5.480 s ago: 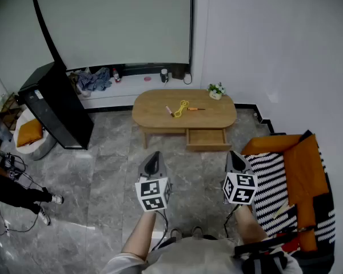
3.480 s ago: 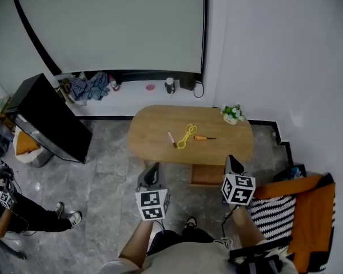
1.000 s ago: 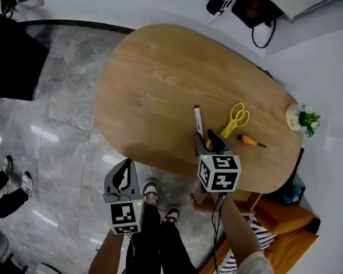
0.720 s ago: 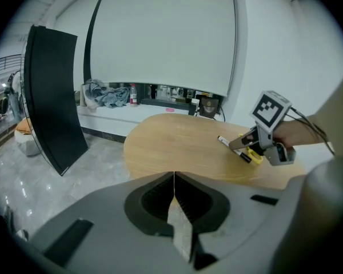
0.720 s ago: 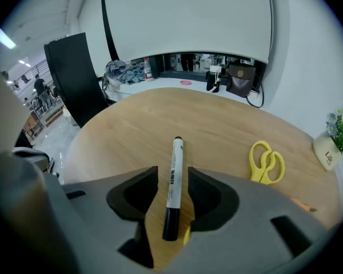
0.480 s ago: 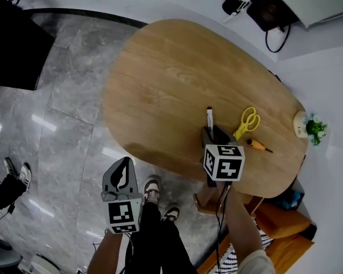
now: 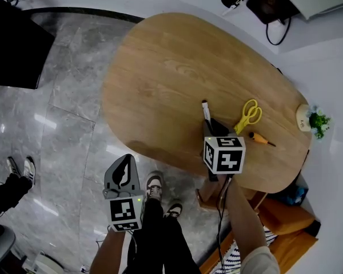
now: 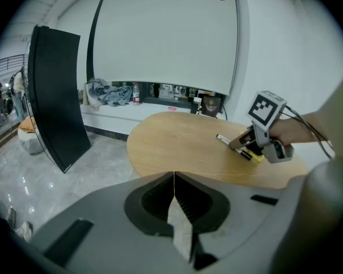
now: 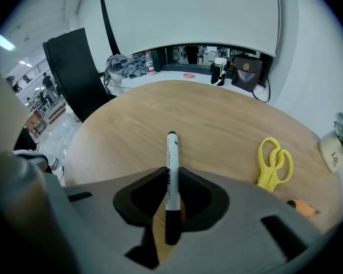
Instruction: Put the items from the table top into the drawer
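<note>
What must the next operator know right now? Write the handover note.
Left gripper: shut, empty, off the table's near edge, above the floor.
Right gripper: jaws have just been closing, now shut on the marker, which lies on the table.
Scissors and screwdriver: on the table, right of the marker, untouched.
Drawer: only a corner seems to show under the table's near edge.
Done: nothing stowed yet, as far as shown.
Left: lift the marker, put it in the drawer, then scissors and screwdriver.
</note>
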